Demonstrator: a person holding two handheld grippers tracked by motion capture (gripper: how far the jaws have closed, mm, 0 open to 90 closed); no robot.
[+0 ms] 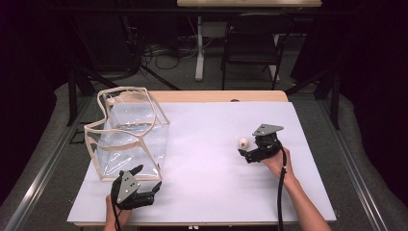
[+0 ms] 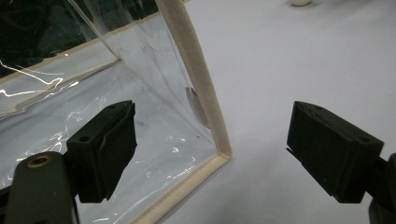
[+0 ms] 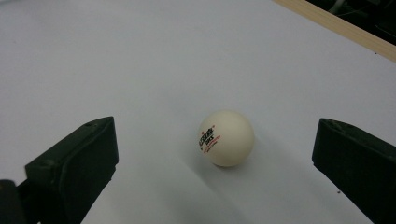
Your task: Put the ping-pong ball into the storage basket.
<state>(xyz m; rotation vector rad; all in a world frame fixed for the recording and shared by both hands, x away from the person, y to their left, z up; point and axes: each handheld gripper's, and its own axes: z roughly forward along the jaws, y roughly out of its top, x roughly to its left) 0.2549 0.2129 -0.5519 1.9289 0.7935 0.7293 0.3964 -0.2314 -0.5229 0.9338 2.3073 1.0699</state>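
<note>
Just right of the clear bag, well apart from it on the white tabletop, one ball lies free between the right gripper's wide jaws; these should straddle its middle evenly before closing, lest it roll. One left gripper, jaws also wide and empty, straddles the bag's near corner.

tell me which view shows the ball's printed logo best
The right gripper view: the ball lies close between the open fingers, its logo visible. In the high view it is a tiny white dot; the left gripper view catches just its lower edge at the top.
</note>
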